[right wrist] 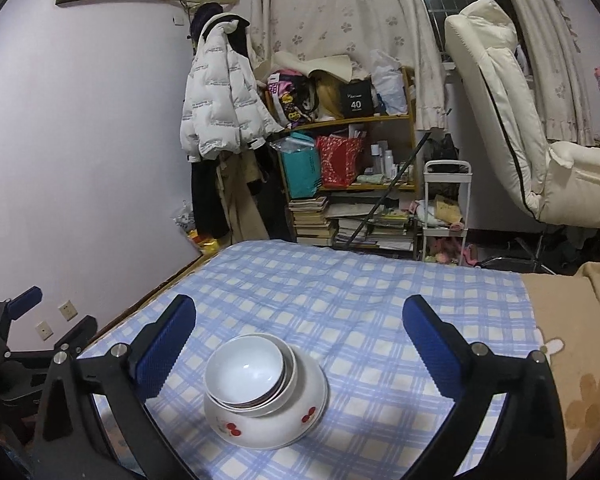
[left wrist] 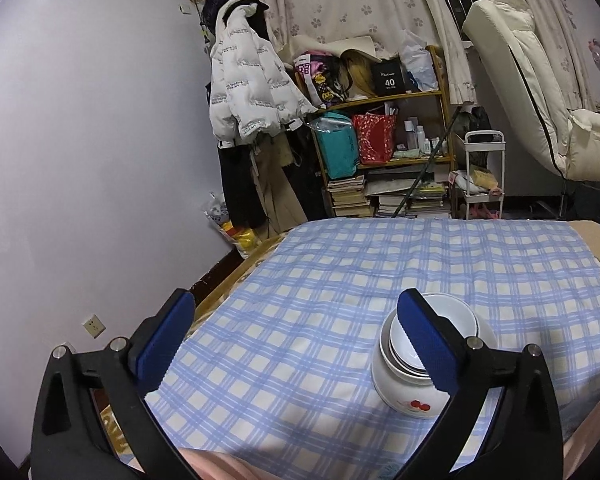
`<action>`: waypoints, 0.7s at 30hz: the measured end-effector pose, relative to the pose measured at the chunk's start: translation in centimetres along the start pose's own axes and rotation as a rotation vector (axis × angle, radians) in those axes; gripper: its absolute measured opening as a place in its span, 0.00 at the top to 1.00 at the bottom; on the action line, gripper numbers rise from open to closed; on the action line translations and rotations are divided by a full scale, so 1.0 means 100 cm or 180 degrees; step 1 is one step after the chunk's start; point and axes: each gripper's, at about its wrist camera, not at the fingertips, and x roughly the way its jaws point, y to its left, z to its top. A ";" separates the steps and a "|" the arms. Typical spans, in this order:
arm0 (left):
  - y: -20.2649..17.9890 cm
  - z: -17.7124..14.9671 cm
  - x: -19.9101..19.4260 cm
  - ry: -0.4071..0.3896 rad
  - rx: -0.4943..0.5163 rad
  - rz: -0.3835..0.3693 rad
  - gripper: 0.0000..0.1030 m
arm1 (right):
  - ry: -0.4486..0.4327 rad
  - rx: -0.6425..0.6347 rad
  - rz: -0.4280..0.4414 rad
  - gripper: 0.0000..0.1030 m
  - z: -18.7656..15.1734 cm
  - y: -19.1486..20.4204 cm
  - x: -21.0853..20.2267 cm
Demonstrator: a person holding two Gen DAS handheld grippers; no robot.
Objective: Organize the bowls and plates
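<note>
Nested stack of white ceramic bowls (right wrist: 260,384), largest cherry-printed, sat on blue-checked cloth (right wrist: 340,292). Left gripper (left wrist: 296,344) and right gripper (right wrist: 300,344) both gaped wide, holding nothing.

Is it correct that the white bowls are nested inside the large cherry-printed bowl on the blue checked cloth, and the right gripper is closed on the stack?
Not quite. The right gripper is open, its blue pads clear of the stack, as the right wrist view shows. The rest holds: the white bowls sit nested in the cherry-printed bowl on the blue checked cloth.
</note>
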 end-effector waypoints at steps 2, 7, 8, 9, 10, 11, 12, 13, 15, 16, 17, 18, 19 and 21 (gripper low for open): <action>0.000 -0.001 0.001 -0.0013 -0.0018 -0.0008 0.03 | -0.0023 -0.0013 -0.0052 0.00 -0.002 -0.002 0.001; -0.001 -0.003 0.004 -0.0078 -0.0041 0.0009 0.03 | -0.0040 -0.0086 -0.0133 0.00 -0.006 -0.001 0.007; -0.001 -0.002 0.006 -0.0084 -0.0036 0.0016 0.03 | -0.0042 -0.0108 -0.0147 0.00 -0.007 0.000 0.008; -0.002 -0.002 0.008 -0.0078 -0.0034 0.0007 0.03 | -0.0040 -0.0120 -0.0154 0.00 -0.008 0.001 0.008; -0.002 -0.002 0.010 -0.0070 -0.0040 0.0002 0.03 | -0.0025 -0.0145 -0.0163 0.00 -0.010 0.002 0.010; -0.003 -0.002 0.013 -0.0056 -0.0047 -0.0007 0.03 | -0.0016 -0.0162 -0.0170 0.00 -0.010 0.003 0.012; -0.003 -0.003 0.015 -0.0041 -0.0052 -0.0010 0.03 | -0.0005 -0.0177 -0.0173 0.00 -0.011 0.003 0.013; -0.003 -0.004 0.017 -0.0025 -0.0063 -0.0006 0.03 | 0.0010 -0.0188 -0.0172 0.00 -0.012 0.004 0.015; -0.003 -0.005 0.021 -0.0002 -0.0078 -0.0004 0.03 | 0.0039 -0.0196 -0.0172 0.00 -0.013 0.004 0.019; -0.003 -0.006 0.023 0.0007 -0.0087 -0.0004 0.03 | 0.0049 -0.0202 -0.0182 0.00 -0.014 0.004 0.020; -0.003 -0.007 0.024 0.0012 -0.0094 -0.0002 0.03 | 0.0059 -0.0210 -0.0187 0.00 -0.014 0.004 0.021; -0.003 -0.007 0.025 0.0017 -0.0100 -0.0016 0.03 | 0.0066 -0.0217 -0.0187 0.00 -0.014 0.004 0.023; -0.003 -0.008 0.028 0.0028 -0.0108 -0.0026 0.03 | 0.0065 -0.0216 -0.0186 0.00 -0.014 0.004 0.024; -0.002 -0.008 0.031 0.0043 -0.0135 -0.0035 0.03 | 0.0074 -0.0218 -0.0186 0.00 -0.014 0.004 0.024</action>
